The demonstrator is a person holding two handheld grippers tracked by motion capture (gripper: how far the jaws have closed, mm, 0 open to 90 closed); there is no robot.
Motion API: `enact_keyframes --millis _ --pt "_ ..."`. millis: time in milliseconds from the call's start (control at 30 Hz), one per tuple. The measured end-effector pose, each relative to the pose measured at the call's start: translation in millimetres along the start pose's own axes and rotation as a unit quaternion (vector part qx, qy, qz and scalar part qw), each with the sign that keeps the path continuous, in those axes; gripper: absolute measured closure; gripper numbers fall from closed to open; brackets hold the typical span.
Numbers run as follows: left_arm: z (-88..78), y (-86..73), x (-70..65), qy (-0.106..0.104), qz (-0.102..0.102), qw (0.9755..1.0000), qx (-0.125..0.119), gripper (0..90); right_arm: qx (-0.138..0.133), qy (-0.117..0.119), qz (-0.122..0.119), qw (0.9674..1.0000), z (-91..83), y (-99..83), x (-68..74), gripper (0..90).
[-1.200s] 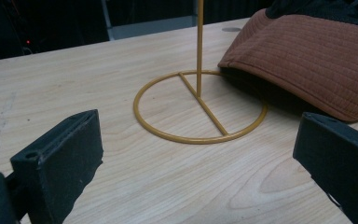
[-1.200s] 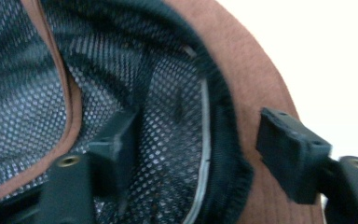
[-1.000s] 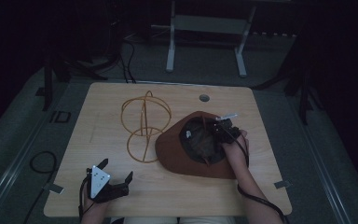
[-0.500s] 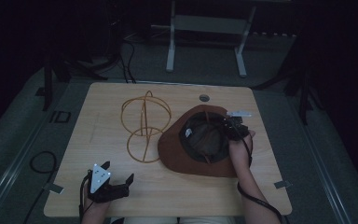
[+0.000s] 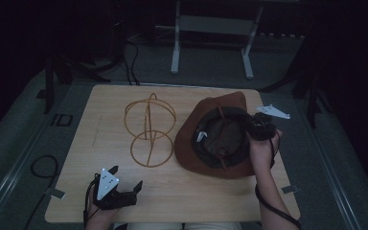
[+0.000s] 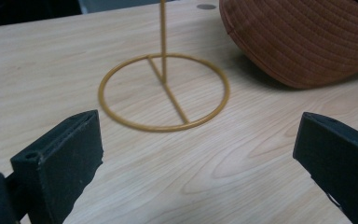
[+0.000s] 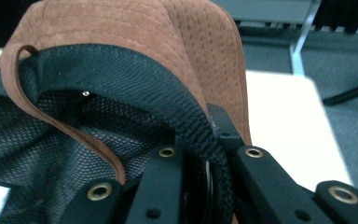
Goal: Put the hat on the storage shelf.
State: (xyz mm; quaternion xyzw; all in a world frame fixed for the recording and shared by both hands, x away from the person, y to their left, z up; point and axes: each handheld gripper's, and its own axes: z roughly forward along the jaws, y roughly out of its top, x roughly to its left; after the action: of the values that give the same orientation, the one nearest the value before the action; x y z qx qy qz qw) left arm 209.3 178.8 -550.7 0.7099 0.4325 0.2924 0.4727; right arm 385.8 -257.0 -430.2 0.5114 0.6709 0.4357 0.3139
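Lifted since before, right gripper (image 5: pixel 258 125) jaws clamp hat (image 5: pixel 220 136) brim.

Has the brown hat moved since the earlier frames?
Yes. The hat, clamped in the right gripper, has tipped up, its far brim now near the table's back edge.

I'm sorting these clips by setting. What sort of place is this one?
Probably a lab or studio set up for recording, not a home. A bare wooden table stands alone on grey carpet in a dark room, cables trail on the floor, and a metal equipment stand sits behind.
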Motion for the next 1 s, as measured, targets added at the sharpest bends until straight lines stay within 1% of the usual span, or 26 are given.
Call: enact_keyframes --millis 67,100,133,200,333,433,500,567,633,667,700,733,800,833,900,933,1000 --pt "-0.6 5.3 -3.7 -0.008 0.001 1.0 -0.001 2.1 -0.017 0.001 0.008 0.9998 -10.9 4.9 -3.1 84.8" --pt "-0.8 7.7 -6.6 -0.009 0.006 0.9999 -0.003 2.1 -0.024 0.001 0.009 0.9997 -15.9 7.0 -4.2 84.8" --pt "-0.8 10.3 -9.3 -0.016 0.011 0.9998 -0.004 2.1 -0.03 -0.001 0.006 0.9995 -20.2 8.8 -5.2 84.8" --pt "-0.1 15.9 -15.4 -0.02 0.017 0.9996 -0.004 2.1 -0.038 0.003 0.013 0.9992 -27.8 10.8 -8.0 84.9" --pt "0.6 30.6 -28.4 -0.031 0.026 0.9988 -0.025 3.7 -0.038 0.007 0.019 0.9991 -36.3 7.3 -13.9 84.8" --pt "6.2 42.5 -34.8 -0.049 0.027 0.9982 -0.024 3.7 -0.033 0.009 0.023 0.9992 -38.0 1.4 -18.0 84.8" --pt "11.1 49.7 -39.4 -0.059 0.03 0.9977 -0.018 3.8 -0.032 0.006 0.025 0.9992 -39.2 -3.0 -19.7 84.7" --pt "15.8 56.0 -43.5 -0.064 0.031 0.9974 -0.012 3.9 -0.029 0.007 0.026 0.9992 -39.8 -7.3 -20.9 84.7" --pt "23.1 64.1 -48.6 -0.076 0.033 0.9965 -0.004 3.9 -0.028 0.009 0.027 0.9992 -40.2 -11.4 -21.9 84.7" --pt "26.4 67.9 -49.9 -0.084 0.03 0.996 -0.002 3.9 -0.027 0.009 0.028 0.9992 -40.4 -13.2 -22.2 84.7" --pt "28.9 70.8 -51.3 -0.087 0.03 0.9958 0.0 3.9 -0.026 0.008 0.028 0.9992 -40.8 -14.7 -22.4 84.7" --pt "32.7 75.6 -54.0 -0.088 0.035 0.9955 0.003 3.9 -0.026 0.008 0.027 0.9993 -41.2 -15.7 -22.7 84.7" --pt "38.5 83.3 -58.7 -0.095 0.039 0.9947 0.003 3.9 -0.026 0.009 0.029 0.9992 -42.3 -17.7 -23.3 84.7" --pt "41.3 87.2 -61.0 -0.104 0.042 0.9937 0.004 3.9 -0.026 0.009 0.028 0.9992 -42.9 -18.6 -23.8 84.7" --pt "46.9 94.7 -66.6 -0.111 0.05 0.9926 0.007 3.9 -0.025 0.01 0.029 0.9992 -44.1 -19.9 -24.3 84.7" --pt "49.9 98.3 -69.6 -0.119 0.054 0.9913 0.009 3.9 -0.025 0.01 0.028 0.9992 -44.7 -20.4 -24.5 84.7" --pt "56.7 104.8 -75.9 -0.126 0.066 0.9898 0.012 3.9 -0.026 0.011 0.029 0.9992 -45.8 -21.2 -24.7 84.7"
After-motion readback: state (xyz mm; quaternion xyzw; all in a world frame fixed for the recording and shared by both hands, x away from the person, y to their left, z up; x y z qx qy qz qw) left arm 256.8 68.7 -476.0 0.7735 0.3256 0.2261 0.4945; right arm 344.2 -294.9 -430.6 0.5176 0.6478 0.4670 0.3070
